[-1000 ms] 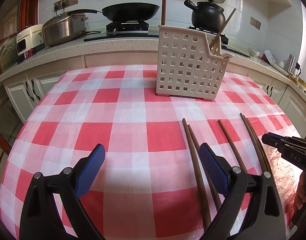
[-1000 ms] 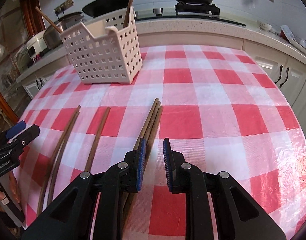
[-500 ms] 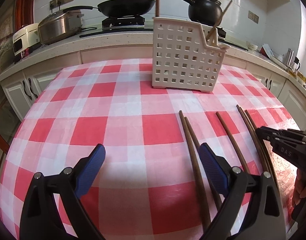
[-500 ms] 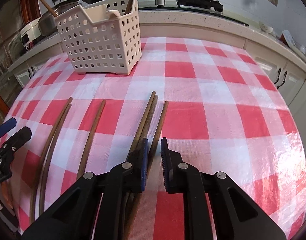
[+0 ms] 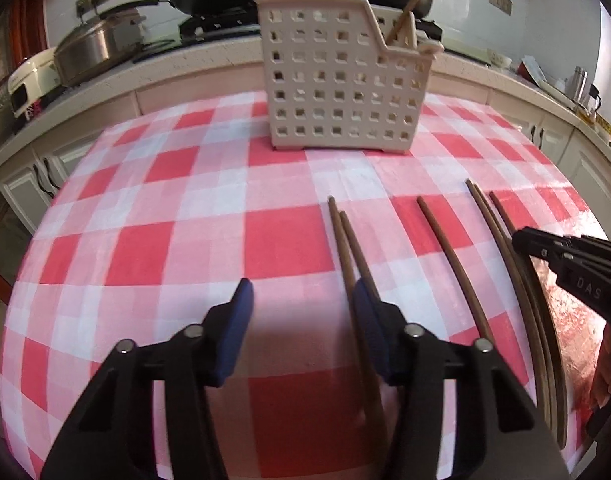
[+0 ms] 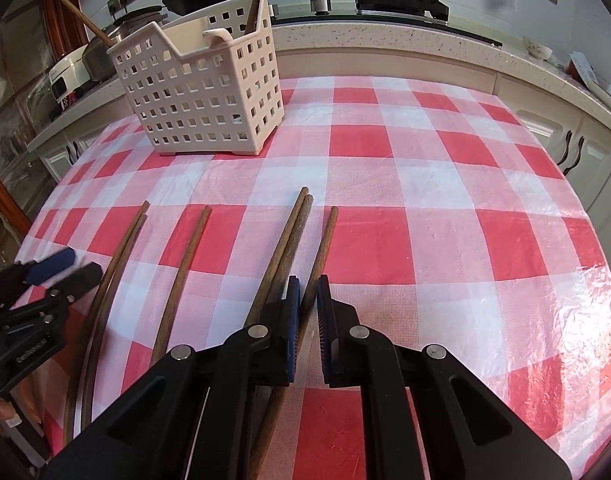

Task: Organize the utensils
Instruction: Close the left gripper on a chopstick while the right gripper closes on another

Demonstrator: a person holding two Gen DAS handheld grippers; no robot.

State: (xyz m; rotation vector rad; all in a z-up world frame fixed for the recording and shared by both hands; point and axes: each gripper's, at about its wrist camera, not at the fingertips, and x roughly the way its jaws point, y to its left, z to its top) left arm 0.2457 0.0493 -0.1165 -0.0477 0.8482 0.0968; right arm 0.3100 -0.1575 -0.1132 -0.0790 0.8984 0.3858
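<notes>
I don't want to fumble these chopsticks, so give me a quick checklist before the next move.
1. Is a single chopstick inside the right gripper? Ok: its jaws have just been closing, with the chopstick between them.
2. Is the grip on it firm? Cannot tell.
3. Is the left gripper centred on the chopstick pair? Not ok: its jaws have just been closing with nothing between them, and the pair lies under one finger.
4. Is the basket upright with its top open? Ok.

Red-white check cloth (image 5: 281, 240), cream basket (image 5: 337, 80), brown chopsticks (image 6: 185, 264)

Matt wooden chopsticks (image 6: 185, 264), perforated plastic basket (image 6: 209, 100)
</notes>
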